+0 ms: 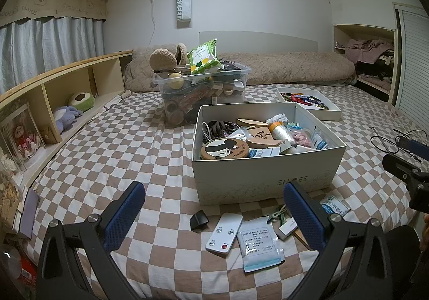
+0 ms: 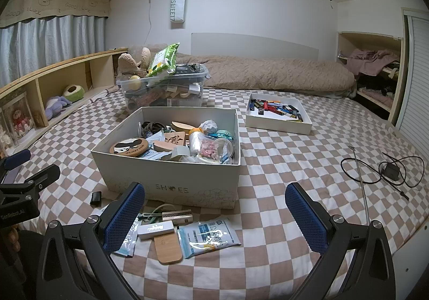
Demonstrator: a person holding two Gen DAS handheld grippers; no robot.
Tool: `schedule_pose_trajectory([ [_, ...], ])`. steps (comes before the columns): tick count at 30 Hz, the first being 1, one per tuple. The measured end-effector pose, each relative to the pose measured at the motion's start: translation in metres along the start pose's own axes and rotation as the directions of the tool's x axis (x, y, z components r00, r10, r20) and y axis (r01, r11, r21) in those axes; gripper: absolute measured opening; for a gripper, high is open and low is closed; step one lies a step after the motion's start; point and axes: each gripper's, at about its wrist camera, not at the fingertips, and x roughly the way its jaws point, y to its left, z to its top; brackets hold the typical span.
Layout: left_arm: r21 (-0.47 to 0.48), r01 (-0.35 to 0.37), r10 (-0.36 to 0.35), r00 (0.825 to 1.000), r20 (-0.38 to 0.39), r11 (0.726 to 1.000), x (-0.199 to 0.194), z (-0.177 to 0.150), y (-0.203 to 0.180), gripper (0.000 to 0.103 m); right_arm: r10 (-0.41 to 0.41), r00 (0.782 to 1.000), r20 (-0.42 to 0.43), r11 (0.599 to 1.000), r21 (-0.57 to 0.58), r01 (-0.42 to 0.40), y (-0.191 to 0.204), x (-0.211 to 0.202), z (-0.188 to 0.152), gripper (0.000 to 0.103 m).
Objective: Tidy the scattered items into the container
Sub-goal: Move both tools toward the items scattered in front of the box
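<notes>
A white shoe box (image 1: 265, 179) (image 2: 171, 187), partly filled with small items, stands on the checkered bed. In front of it lie loose things: a white remote (image 1: 224, 233), a small black block (image 1: 199, 220) (image 2: 96, 198), a flat white packet (image 1: 259, 246), a blue-and-white sachet (image 2: 207, 237) (image 1: 335, 204), a wooden piece (image 2: 168, 249), a white stick-shaped item (image 2: 155, 229) and a beige case (image 2: 177, 215). My left gripper (image 1: 214, 217) hangs open over the remote and packet. My right gripper (image 2: 215, 215) is open above the sachet. Neither holds anything.
A clear plastic bin (image 1: 201, 91) (image 2: 163, 88) heaped with toys stands behind the box. A shallow white tray (image 2: 277, 113) of small colourful items lies at the back right. A black cable and charger (image 2: 388, 171) and a thin rod (image 2: 360, 182) lie at right. A wooden shelf (image 1: 67, 91) runs along the left.
</notes>
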Motion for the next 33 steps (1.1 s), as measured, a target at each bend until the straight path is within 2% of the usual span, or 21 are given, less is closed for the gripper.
schedule_pose_trajectory([
  [15, -0.012, 0.010, -0.011, 0.999, -0.032, 1.000, 0.010, -0.007, 0.001, 0.103, 0.000, 1.000, -0.008, 1.000, 0.015, 0.000, -0.002, 0.003, -0.002, 0.103],
  [19, -0.057, 0.064, -0.069, 0.994, -0.088, 0.996, 0.023, -0.014, 0.006, 0.103, 0.001, 1.000, -0.011, 1.000, 0.022, 0.000, -0.003, 0.007, -0.005, 0.103],
  [25, -0.080, 0.098, -0.111, 0.978, -0.178, 0.992, 0.045, -0.030, 0.003, 0.103, 0.005, 1.000, -0.015, 0.999, 0.035, -0.004, -0.006, 0.014, -0.009, 0.103],
  [29, -0.085, 0.136, -0.153, 0.959, -0.240, 0.987, 0.059, -0.044, -0.002, 0.103, 0.012, 1.000, -0.006, 0.999, 0.045, -0.012, -0.007, 0.018, -0.012, 0.103],
  [33, -0.109, 0.164, -0.190, 0.930, -0.314, 0.980, 0.076, -0.060, -0.009, 0.103, 0.024, 0.999, 0.031, 0.997, 0.067, -0.026, -0.009, 0.020, -0.015, 0.103],
])
